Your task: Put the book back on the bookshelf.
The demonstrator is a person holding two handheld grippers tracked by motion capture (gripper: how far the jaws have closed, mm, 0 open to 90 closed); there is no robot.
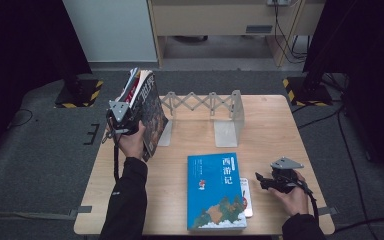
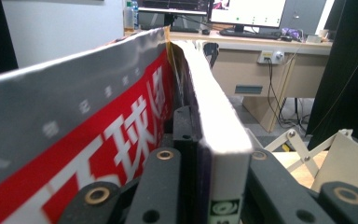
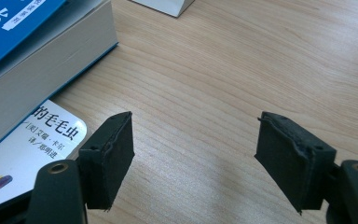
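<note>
- The left hand-held gripper (image 1: 121, 120) is clenched on a dark-covered book (image 1: 149, 112), held upright above the left rear part of the wooden surface (image 1: 190, 135).
- In the left gripper view the jaws clamp the lower edge of that book's (image 2: 216, 140) page block, which rises straight away from the camera between them.
- A grey-and-red cover with white characters (image 2: 74, 135) leans out to the left of the jaws in that view; I cannot tell whether it is a second book or a loose jacket.
- In the high view the held book is just beside the left end plate of the metal expanding book rack (image 1: 202, 107), tilted a little to the left.
- The right hand-held gripper (image 1: 266, 181) rests low on the surface at the front right, its jaws spread apart and released, with bare wood between the pads (image 3: 109, 156).
- A thick blue book (image 1: 215, 192) lies flat at front centre, left of the right gripper and near it.
- A thin white booklet (image 1: 247, 197) sticks out from under the blue book's right edge, just beside the right gripper's left jaw.
</note>
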